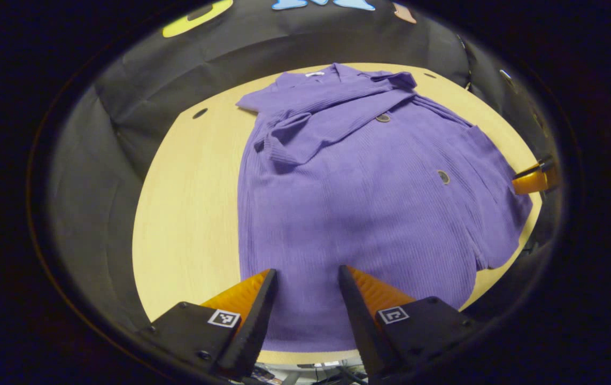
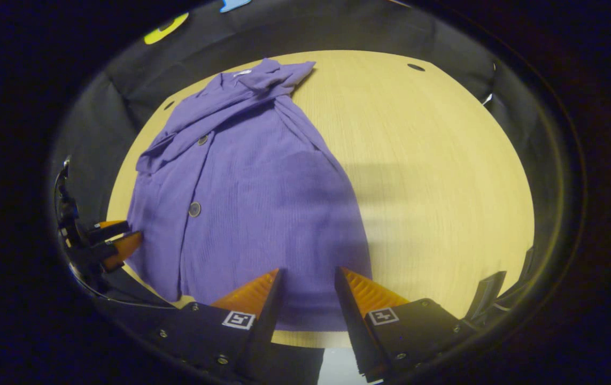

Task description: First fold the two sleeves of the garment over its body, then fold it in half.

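Note:
A purple buttoned knit garment (image 1: 369,203) lies flat on the pale wooden table (image 1: 193,203), collar at the far side. One sleeve (image 1: 310,131) lies folded across the chest, and another fold crosses near the collar. My left gripper (image 1: 307,271) hovers open over the near hem, with cloth showing between its fingers. In the right gripper view the garment (image 2: 252,203) covers the table's left half. My right gripper (image 2: 308,271) stands open over the hem's right corner. The left gripper (image 2: 130,231) shows at the garment's left edge, and the right gripper (image 1: 536,179) at its right edge.
Bare tabletop (image 2: 433,176) stretches to the right of the garment, and a narrower strip lies on its left. Small dark holes (image 1: 200,113) (image 2: 416,67) sit near the table's far rim. Black cloth walls close in behind. The table's front edge (image 2: 305,339) runs just under my fingers.

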